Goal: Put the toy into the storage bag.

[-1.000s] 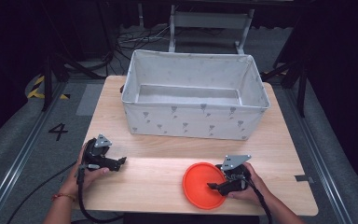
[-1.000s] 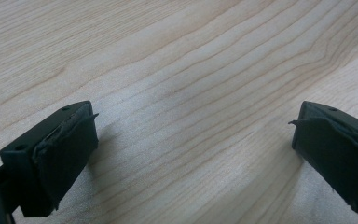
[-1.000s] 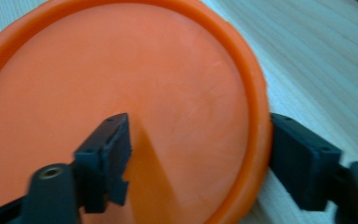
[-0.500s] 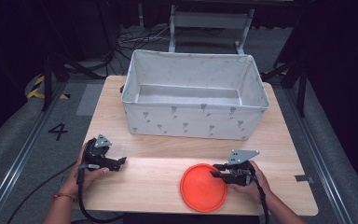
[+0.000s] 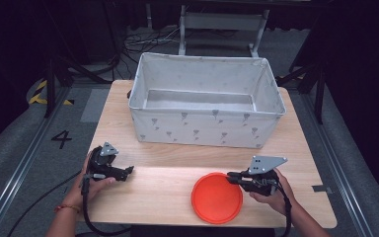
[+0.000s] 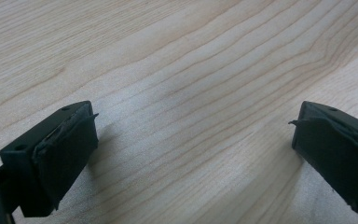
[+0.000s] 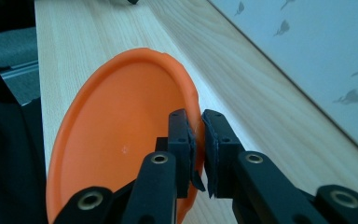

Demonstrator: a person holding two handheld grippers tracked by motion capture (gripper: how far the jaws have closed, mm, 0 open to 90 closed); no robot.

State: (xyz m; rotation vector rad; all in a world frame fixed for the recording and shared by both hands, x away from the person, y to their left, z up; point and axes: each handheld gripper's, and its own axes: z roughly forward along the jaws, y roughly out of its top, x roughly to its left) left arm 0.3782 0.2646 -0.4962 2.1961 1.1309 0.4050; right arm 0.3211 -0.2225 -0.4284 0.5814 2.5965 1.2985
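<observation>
Two grippers are at work over the wooden table, one in each of the person's hands. The right gripper has just been closing its jaws, and they now pinch the rim of the orange plate: in the right gripper view the two black pads sit on either side of the thin orange edge, one pad inside the dish and the other outside it, with only the rim between them. The plate lies at the near right part of the table, in front of the white fabric bin and well apart from it, with the gripped side at its far right edge. The right hand holds the tool roughly level, pointing leftward across the table. The left gripper is held in the left hand at the near left of the table, pointing toward the plate but well apart from it. Its jaws stand wide apart in the left gripper view, with bare wood grain between the pads and nothing gripped.
</observation>
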